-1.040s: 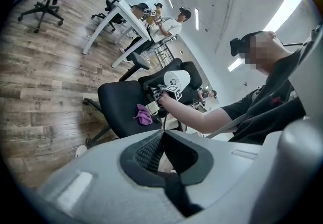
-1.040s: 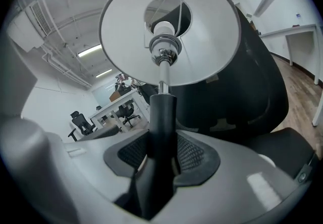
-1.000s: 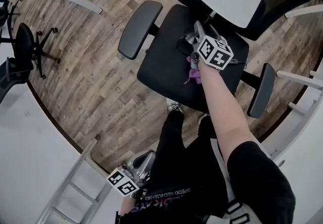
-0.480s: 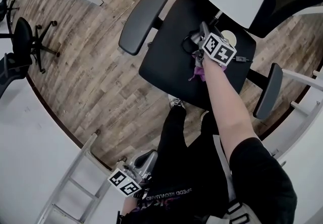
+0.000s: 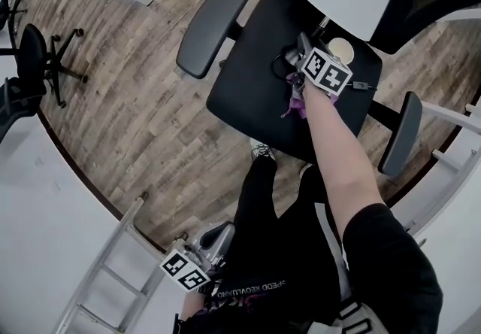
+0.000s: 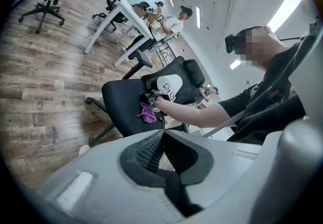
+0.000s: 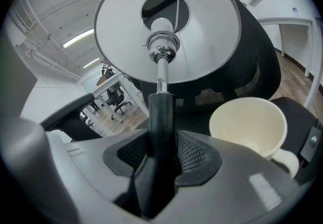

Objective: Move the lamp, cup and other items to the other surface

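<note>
The right tool (image 7: 160, 155) grips the black stem (image 7: 160, 117) of a white-shaded lamp (image 7: 166, 21). Its jaws have just eased slightly wider, but the pads sit against the stem. Only this tool's own view shows that grip and the bulb under the shade. The left tool (image 6: 161, 140) hangs low by the person's hip, closed on nothing.

A cream ceramic cup (image 7: 247, 124) stands just beside the lamp. Only the head view and the left gripper view show a crumpled purple cloth (image 5: 294, 107) by the right hand. All of these rest on a black office chair (image 5: 248, 84) on a wood-plank floor (image 5: 128, 99). The left gripper view shows people (image 6: 169, 23) at distant white desks (image 6: 113, 21).
</note>
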